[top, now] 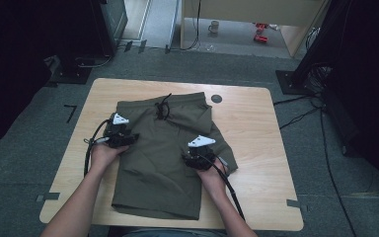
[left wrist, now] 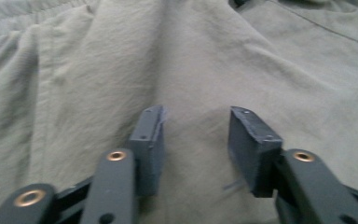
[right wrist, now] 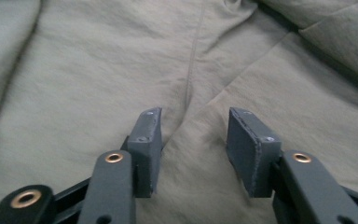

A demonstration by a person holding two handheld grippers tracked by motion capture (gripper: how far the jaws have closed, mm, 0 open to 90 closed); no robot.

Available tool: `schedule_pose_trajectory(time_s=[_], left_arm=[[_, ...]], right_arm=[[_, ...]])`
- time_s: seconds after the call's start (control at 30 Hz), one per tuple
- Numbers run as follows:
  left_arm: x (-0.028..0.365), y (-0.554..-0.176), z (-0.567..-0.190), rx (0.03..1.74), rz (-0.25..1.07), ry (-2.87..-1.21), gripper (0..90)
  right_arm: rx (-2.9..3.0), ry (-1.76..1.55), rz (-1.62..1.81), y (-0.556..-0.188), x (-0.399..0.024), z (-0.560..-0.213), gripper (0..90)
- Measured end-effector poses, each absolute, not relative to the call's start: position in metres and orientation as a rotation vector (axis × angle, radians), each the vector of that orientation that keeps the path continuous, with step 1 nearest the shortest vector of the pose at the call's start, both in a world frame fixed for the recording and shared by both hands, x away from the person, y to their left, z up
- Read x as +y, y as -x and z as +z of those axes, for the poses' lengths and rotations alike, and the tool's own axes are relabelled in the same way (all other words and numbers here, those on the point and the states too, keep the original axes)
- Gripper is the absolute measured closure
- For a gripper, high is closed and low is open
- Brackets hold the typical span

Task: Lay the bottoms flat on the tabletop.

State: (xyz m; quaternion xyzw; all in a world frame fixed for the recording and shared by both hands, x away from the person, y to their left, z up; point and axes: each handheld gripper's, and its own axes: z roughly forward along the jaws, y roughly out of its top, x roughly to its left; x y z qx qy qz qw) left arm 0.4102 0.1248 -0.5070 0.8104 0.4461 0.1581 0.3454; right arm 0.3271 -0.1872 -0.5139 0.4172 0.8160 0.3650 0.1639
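Note:
A pair of olive green shorts (top: 163,158) lies on the wooden table (top: 256,128), waistband and black drawstring (top: 163,106) toward the far side, one leg folded across the other. My left gripper (top: 128,138) rests on the left part of the shorts, jaws open over smooth cloth (left wrist: 196,126) with nothing between them. My right gripper (top: 192,158) sits on the right part of the shorts, also open, above a seam and a fold edge (right wrist: 193,126). Both press close to the fabric.
A small dark round disc (top: 216,98) lies on the table beyond the waistband. Bare wood (top: 271,168) borders the shorts on both sides. Black stands and cables (top: 306,113) crowd the floor on the right; a mug (top: 213,26) sits far back.

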Motion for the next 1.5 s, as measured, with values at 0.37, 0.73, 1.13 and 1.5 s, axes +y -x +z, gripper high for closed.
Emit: schedule_pose_trajectory(time_s=[0.37, 0.73, 1.13, 1.5], left_arm=[[0.140, -0.414, -0.513, 1.232, 0.430, -1.985, 81.9], [0.147, -0.425, -0.514, 1.244, 0.526, -1.988, 81.3], [0.150, -0.430, -0.514, 1.261, 0.535, -1.983, 81.0], [0.155, -0.432, -0.513, 1.264, 0.550, -1.993, 80.5]], right_arm=[[2.318, -1.181, 1.032, -0.330, -0.191, -0.511, 78.6], [2.331, -1.178, 1.067, -0.327, -0.195, -0.503, 78.1], [2.297, -1.210, 1.082, -0.325, -0.211, -0.489, 87.8], [2.179, -1.288, 1.060, -0.319, -0.263, -0.472, 87.8]])
